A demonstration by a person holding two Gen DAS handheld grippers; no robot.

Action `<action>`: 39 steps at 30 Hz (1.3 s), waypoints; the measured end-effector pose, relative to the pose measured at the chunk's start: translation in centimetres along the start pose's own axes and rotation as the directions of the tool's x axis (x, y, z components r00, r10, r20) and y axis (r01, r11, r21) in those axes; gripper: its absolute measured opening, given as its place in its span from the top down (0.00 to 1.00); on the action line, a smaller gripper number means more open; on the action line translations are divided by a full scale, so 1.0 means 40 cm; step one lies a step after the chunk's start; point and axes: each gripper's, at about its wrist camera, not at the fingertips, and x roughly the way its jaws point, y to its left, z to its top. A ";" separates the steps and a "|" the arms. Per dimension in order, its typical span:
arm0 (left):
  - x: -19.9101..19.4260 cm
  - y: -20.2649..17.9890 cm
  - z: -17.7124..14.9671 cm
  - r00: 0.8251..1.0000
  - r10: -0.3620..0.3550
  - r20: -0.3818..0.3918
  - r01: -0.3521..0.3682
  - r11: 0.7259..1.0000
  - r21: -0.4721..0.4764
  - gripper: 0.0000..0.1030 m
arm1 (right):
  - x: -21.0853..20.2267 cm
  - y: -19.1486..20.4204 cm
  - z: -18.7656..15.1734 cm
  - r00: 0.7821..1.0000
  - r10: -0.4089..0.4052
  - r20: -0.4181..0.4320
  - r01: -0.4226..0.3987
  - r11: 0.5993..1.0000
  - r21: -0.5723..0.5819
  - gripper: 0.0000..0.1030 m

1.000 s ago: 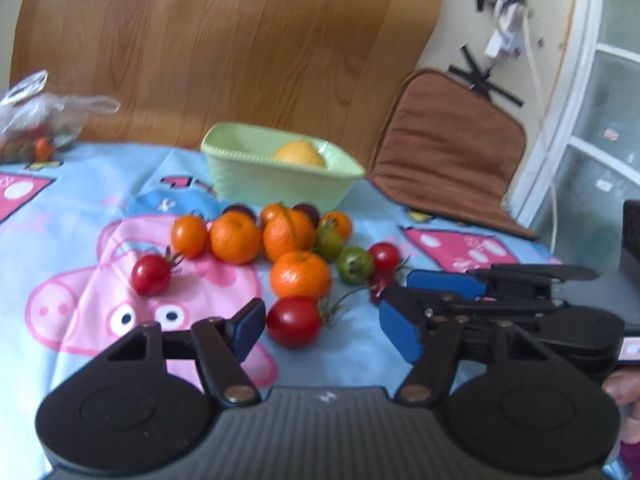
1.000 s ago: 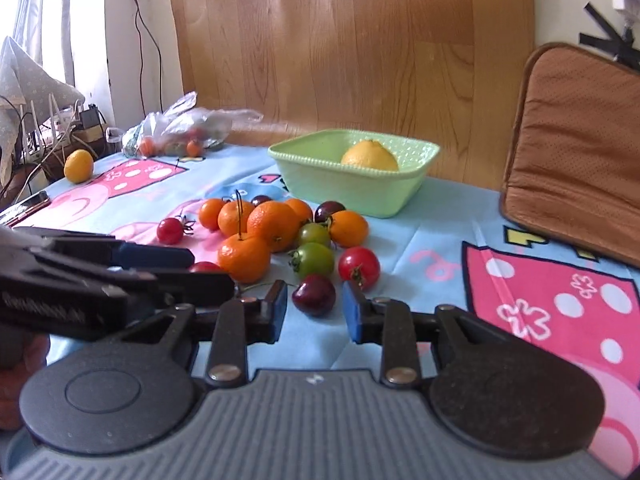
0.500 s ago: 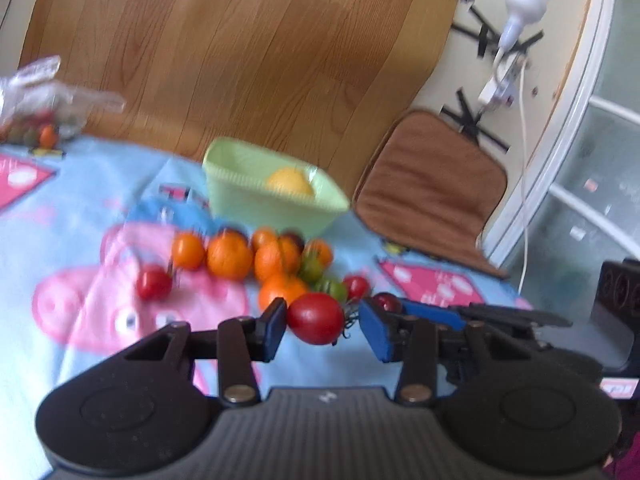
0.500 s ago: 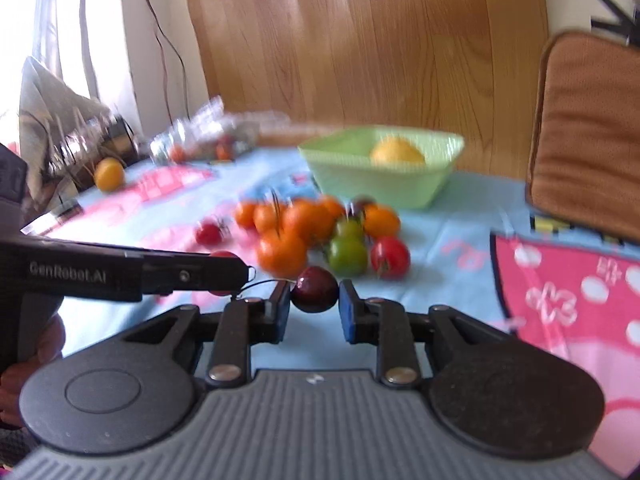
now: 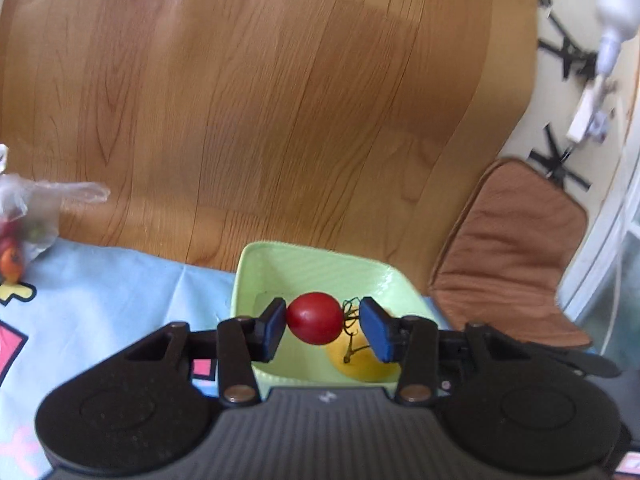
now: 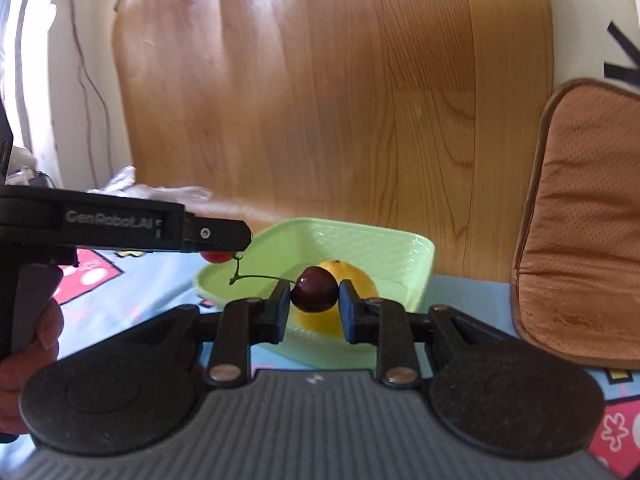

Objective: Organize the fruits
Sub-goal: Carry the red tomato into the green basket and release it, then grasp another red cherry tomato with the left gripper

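Note:
My left gripper (image 5: 322, 326) is shut on a red tomato (image 5: 315, 318) with a green stem and holds it in the air over the pale green bowl (image 5: 280, 268). A yellow citrus fruit (image 5: 362, 364) lies in the bowl. My right gripper (image 6: 314, 300) is shut on a dark cherry (image 6: 315, 289) with a long stem and holds it above the near side of the green bowl (image 6: 384, 248), in front of the yellow fruit (image 6: 356, 276). The left gripper (image 6: 216, 236) with its red tomato (image 6: 216, 257) shows at the left of the right wrist view.
A wooden board (image 5: 280, 100) stands behind the bowl. A brown cushion (image 6: 588, 220) leans at the right. A plastic bag of fruit (image 5: 20, 224) lies at the far left on the blue cartoon cloth (image 5: 100, 292). The pile of loose fruit is out of view.
Both grippers closed on their fruit, lifted it off the cloth and carried it forward to the green bowl. The fruit pile dropped out of view.

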 end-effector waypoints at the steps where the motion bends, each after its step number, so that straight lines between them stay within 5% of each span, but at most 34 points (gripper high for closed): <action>1: 0.013 -0.001 -0.001 1.000 0.007 -0.010 -0.007 1.000 0.002 0.60 | 0.007 -0.007 -0.003 1.000 0.000 -0.009 0.000 1.000 0.009 0.71; 6: 0.027 0.008 -0.007 1.000 0.015 -0.020 -0.015 1.000 -0.012 0.41 | 0.024 -0.012 -0.013 1.000 -0.008 -0.025 0.009 1.000 0.029 0.71; 14: -0.101 0.041 0.001 0.997 0.027 0.072 -0.019 0.993 -0.118 0.40 | 0.126 -0.015 0.084 0.994 -0.078 -0.075 0.080 0.997 0.023 0.56; 17: -0.191 0.062 -0.019 0.992 0.032 0.121 -0.016 0.991 -0.131 0.36 | 0.044 -0.004 0.108 0.999 -0.033 0.002 0.033 0.999 0.037 0.55; 26: -0.410 0.160 -0.176 0.979 0.126 0.158 -0.094 0.977 -0.193 0.35 | -0.204 0.097 -0.065 0.994 0.107 0.027 -0.106 0.994 -0.029 0.55; 34: -0.429 0.187 -0.263 0.989 0.108 0.096 -0.084 0.970 -0.227 0.35 | -0.206 0.227 -0.135 0.980 0.190 -0.064 -0.195 0.977 -0.089 0.62; 39: -0.412 0.167 -0.265 0.995 0.068 0.071 -0.056 0.985 -0.161 0.35 | -0.180 0.266 -0.112 0.987 0.148 -0.058 -0.157 0.964 -0.215 0.68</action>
